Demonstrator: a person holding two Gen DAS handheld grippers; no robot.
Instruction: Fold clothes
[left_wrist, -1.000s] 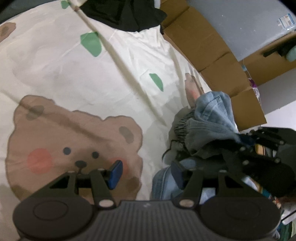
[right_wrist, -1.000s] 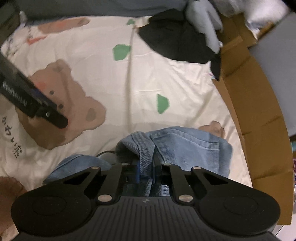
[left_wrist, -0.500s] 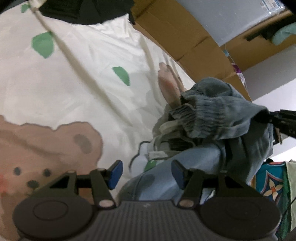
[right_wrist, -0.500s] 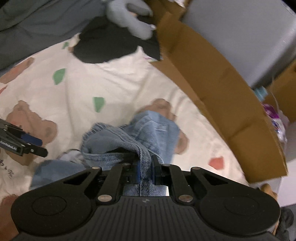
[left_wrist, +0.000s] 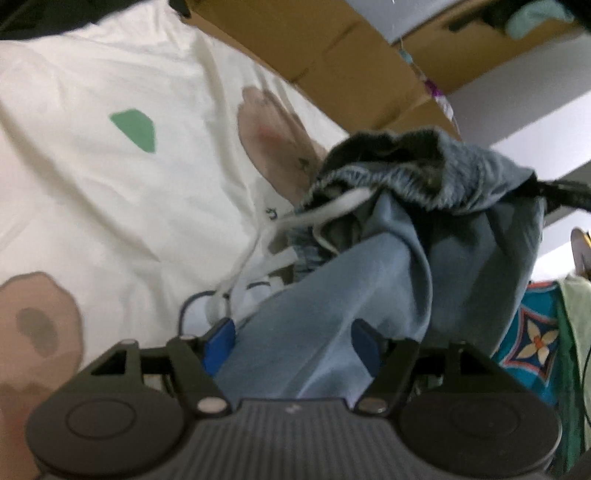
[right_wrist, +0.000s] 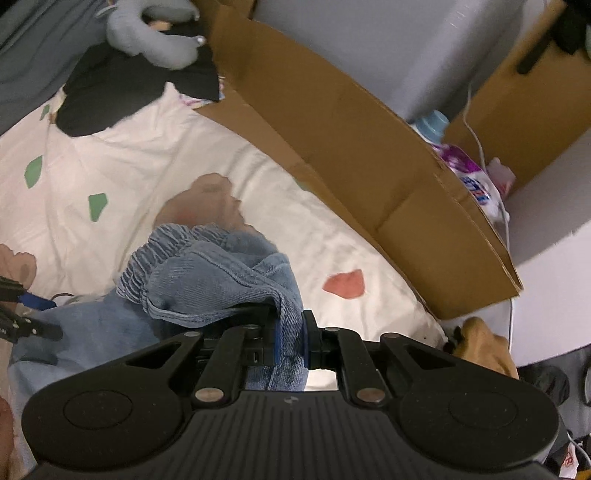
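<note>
Blue denim trousers (right_wrist: 221, 273) with an elastic waistband and white drawstring (left_wrist: 325, 210) hang bunched above a cream bedsheet (left_wrist: 92, 192) printed with bears. My right gripper (right_wrist: 290, 341) is shut on a fold of the denim near the waistband and holds it up. My left gripper (left_wrist: 291, 341) is open, its blue pads either side of a lighter blue trouser leg (left_wrist: 295, 332) that passes between the jaws. The left gripper's tip shows at the left edge of the right wrist view (right_wrist: 29, 310).
A cardboard box wall (right_wrist: 351, 155) runs along the bed's right side. A black garment (right_wrist: 125, 85) and a grey plush toy (right_wrist: 155, 40) lie at the far end. A detergent bottle (right_wrist: 461, 162) stands behind the cardboard. Colourful cloth (left_wrist: 535, 339) lies at the right.
My right gripper has lifted the denim up and swung right toward the cardboard. My left gripper has moved right, so the trouser leg now lies between its open jaws.
</note>
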